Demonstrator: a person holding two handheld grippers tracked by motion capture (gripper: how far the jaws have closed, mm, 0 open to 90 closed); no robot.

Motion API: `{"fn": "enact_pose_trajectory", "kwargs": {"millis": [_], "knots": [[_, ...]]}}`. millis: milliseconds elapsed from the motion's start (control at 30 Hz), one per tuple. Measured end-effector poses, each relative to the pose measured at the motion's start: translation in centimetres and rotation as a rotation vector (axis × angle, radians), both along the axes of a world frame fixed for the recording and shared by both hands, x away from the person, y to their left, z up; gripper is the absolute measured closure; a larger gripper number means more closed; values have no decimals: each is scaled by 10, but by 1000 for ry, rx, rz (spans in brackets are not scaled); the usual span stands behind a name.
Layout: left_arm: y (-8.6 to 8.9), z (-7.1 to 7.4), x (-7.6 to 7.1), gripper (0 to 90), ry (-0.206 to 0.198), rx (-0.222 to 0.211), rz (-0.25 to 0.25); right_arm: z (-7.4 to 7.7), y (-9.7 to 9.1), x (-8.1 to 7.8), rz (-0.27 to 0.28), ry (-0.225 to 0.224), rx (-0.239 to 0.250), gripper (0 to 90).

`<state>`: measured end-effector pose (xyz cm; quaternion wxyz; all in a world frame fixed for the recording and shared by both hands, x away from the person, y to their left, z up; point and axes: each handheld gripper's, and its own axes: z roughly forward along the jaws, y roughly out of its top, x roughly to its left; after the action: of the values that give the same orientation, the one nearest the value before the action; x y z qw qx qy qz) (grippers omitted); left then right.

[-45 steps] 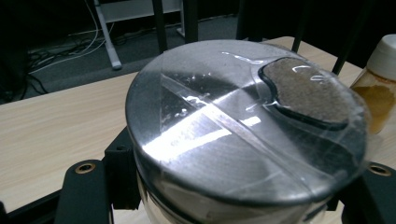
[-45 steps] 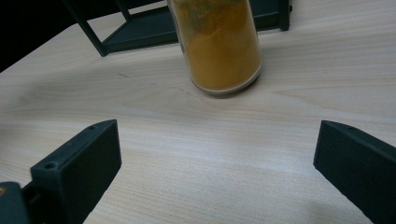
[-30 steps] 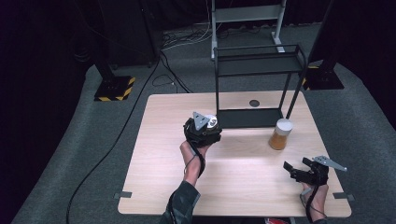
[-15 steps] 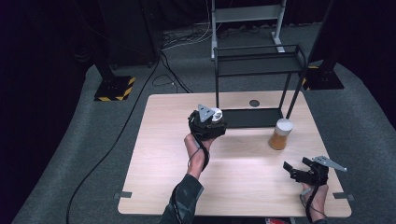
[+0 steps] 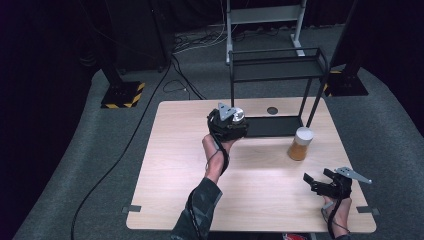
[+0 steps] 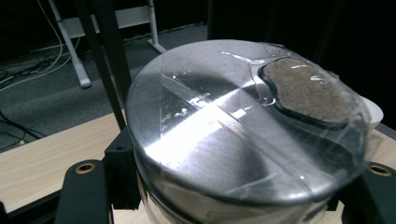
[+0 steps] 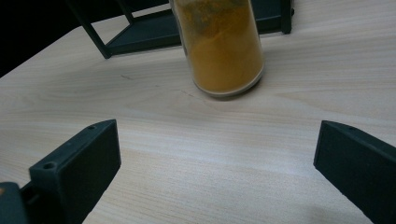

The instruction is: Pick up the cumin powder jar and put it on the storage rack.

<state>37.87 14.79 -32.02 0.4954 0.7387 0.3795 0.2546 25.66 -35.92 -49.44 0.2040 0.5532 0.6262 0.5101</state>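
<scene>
My left gripper (image 5: 231,125) is shut on a jar with a shiny metal lid (image 5: 236,116), held above the table just left of the black rack's bottom shelf (image 5: 272,126). In the left gripper view the silver lid (image 6: 233,126) has clear tape across it and a dark patch at its far right, with a black jaw at each side. A clear jar of orange powder (image 5: 300,144) with a white lid stands on the table in front of the rack. My right gripper (image 5: 316,181) rests open near the table's front right; its view shows the orange jar (image 7: 224,46) beyond its spread jaws.
The black wire rack (image 5: 277,65) stands at the back of the wooden table (image 5: 170,165). A small dark disc (image 5: 272,110) lies on the table behind the rack's bottom shelf. A cable (image 5: 130,135) runs across the floor at the left.
My left gripper has carried the metal-lidded jar to the right, closer to the rack's bottom shelf. The right gripper and the orange jar have stayed put.
</scene>
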Motion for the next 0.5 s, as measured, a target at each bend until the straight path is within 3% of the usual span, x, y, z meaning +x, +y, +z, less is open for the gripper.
{"fn": "enact_pose_trajectory", "kwargs": {"millis": [500], "knots": [[-13,21,17,301,5,13,-25,-1,-1,0,1,-3,6,0]]}}
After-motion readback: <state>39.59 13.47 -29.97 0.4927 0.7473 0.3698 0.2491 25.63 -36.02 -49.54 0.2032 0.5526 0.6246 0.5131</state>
